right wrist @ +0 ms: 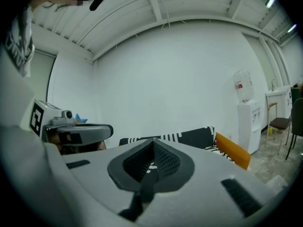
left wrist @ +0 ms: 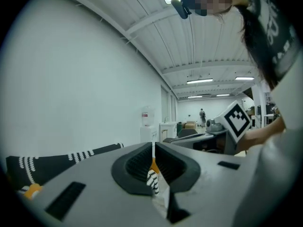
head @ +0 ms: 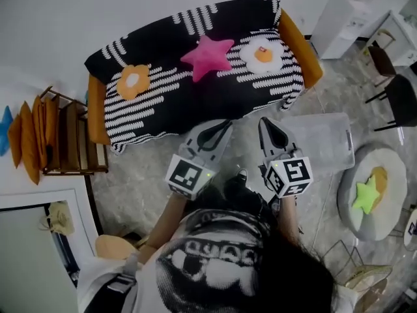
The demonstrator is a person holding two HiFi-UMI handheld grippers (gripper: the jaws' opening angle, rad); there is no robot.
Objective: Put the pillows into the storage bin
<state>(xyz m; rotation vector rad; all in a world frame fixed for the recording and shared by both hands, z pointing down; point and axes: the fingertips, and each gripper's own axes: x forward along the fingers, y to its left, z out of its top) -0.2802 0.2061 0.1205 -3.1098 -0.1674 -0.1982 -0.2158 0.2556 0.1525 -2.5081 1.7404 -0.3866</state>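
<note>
Three pillows lie on the black-and-white striped sofa (head: 195,103): an orange flower (head: 133,81) at the left, a pink star (head: 207,55) in the middle and a white egg-like one (head: 263,54) at the right. A clear storage bin (head: 320,142) stands on the floor in front of the sofa's right end. My left gripper (head: 225,125) (left wrist: 153,148) and right gripper (head: 264,121) (right wrist: 152,143) hang side by side above the floor just before the sofa's front edge. Both are shut and hold nothing. The right one is just left of the bin.
A wooden rack (head: 68,139) with orange cushions stands left of the sofa. A round grey mat (head: 371,175) with a green star pillow (head: 366,195) lies right of the bin. Dark chairs (head: 391,90) and a white cabinet (head: 348,18) are at the far right.
</note>
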